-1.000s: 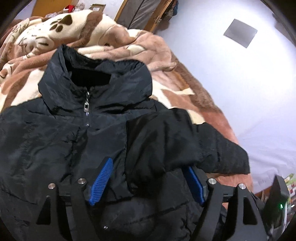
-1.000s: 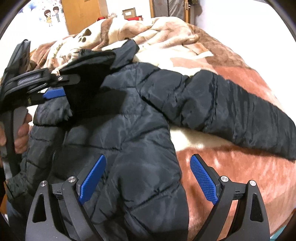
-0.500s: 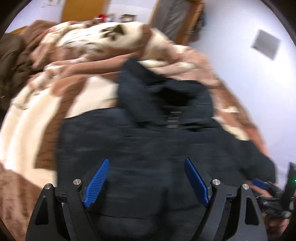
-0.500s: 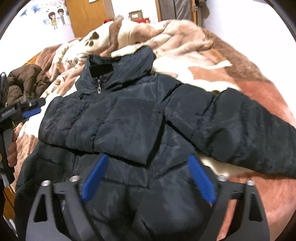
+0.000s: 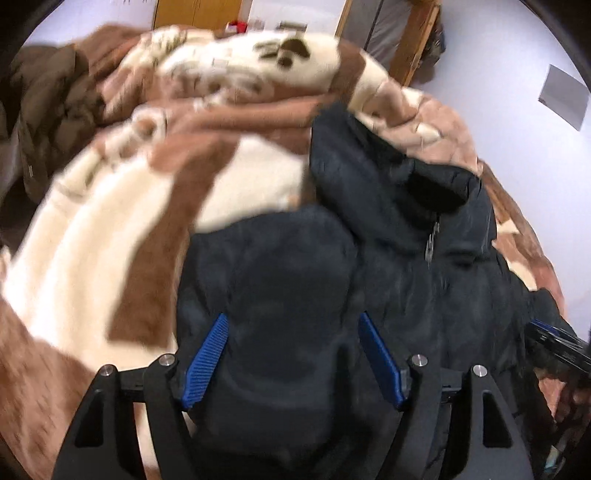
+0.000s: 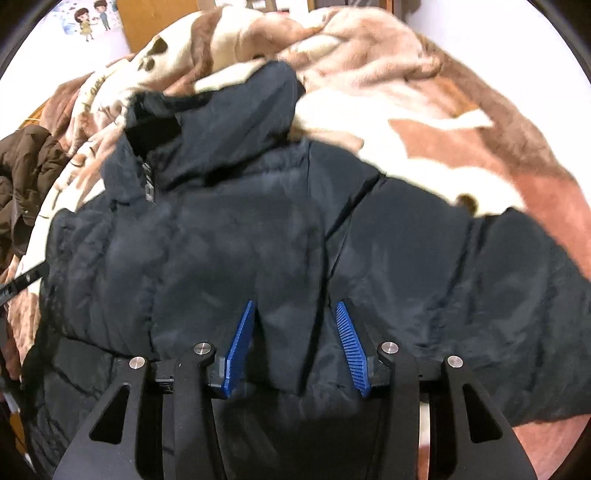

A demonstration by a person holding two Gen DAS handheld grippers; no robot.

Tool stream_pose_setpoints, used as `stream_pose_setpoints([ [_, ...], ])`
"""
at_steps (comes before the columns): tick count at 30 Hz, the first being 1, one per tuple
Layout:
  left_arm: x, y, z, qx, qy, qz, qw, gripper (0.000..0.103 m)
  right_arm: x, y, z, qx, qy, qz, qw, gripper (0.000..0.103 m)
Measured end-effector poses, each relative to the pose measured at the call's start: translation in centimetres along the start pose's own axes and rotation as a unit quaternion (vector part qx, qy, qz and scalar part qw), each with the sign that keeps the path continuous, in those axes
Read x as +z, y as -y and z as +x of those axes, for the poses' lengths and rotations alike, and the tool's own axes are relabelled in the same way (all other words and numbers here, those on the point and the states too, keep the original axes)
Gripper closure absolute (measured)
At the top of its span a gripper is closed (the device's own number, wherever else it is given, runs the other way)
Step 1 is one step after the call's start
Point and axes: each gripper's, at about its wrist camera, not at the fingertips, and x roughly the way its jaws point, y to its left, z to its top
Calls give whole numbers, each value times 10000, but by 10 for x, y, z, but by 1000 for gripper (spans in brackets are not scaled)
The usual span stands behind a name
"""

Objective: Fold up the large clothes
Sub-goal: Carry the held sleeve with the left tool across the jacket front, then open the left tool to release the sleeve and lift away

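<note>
We're looking at a black quilted puffer jacket [image 6: 229, 258] lying front-up on the bed, zip closed, collar standing toward the pillows; one sleeve is folded across its chest, the other sleeve [image 6: 480, 280] stretches out flat to the right in the right wrist view; the fabric is puffy and creased. The right gripper [image 6: 295, 343] points down at the jacket, its blue ribbed pads [image 6: 240, 347] closing with a fold of the black fabric bunched between them; whether they already press it we cannot tell. The left gripper [image 5: 293, 360] hovers over the jacket's shoulder side, blue pads [image 5: 207, 362] spread wide and narrowing, dark fabric below them but nothing pinched; that view is blurred. Under it all lies a plush brown-and-cream fleece blanket [image 5: 110, 258] with paw prints; a brown padded coat [image 6: 26, 173] sits at the bed's far left edge; behind are a white wall [image 5: 517, 55] and an orange wooden door [image 5: 199, 14].
</note>
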Motion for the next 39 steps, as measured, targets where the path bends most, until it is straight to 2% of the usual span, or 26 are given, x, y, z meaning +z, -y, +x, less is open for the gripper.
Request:
stream_pose_setpoints([
  [3,21,-1,11,370,154,147,9991,28,12,-7,-7,38,179,-99,9998,55],
  [5,26,-11,37,554,-110,24,9984,29,22,-14,5,-2,152,-227,9996,55],
  [7,21,-24,59,525,-384,-230,9976,29,29,-17,33,-13,-112,-230,9997,55],
  [10,8,-31,76,465,-398,-336,9976,27,27,-15,73,-18,-488,-277,9984,55],
  [14,4,-31,82,435,-395,-344,9977,25,26,-10,87,68,-498,-216,9985,54],
  [17,11,-29,65,431,-348,-348,9979,30,27,-6,71,134,-457,-114,9988,54],
  [19,11,-27,39,238,-121,-388,9989,41,24,-6,48,151,-261,-101,9995,54],
  [22,-2,-23,10,91,129,-276,9995,42,8,-13,19,250,-7,-248,9994,54],
  [24,-14,-21,13,164,6,-126,9998,42,-4,-17,19,279,-68,-356,9990,54],
  [26,-25,-22,34,369,-326,-58,9988,44,-14,-19,40,160,-344,-444,9983,54],
  [27,-29,-23,41,340,-389,-78,9986,43,-15,-16,46,165,-412,-416,9981,54],
  [29,-32,-22,46,394,-397,-58,9984,43,-15,-13,57,167,-429,-349,9983,54],
  [32,-30,-17,42,510,-402,-20,9979,43,-9,-17,51,79,-424,-393,9983,54],
  [35,-32,-10,23,546,-380,-17,9978,44,-14,-18,31,9,-370,-390,9986,54],
  [39,-42,9,-24,462,-177,88,9987,44,-31,-21,-8,-120,-141,-521,9985,54],
])
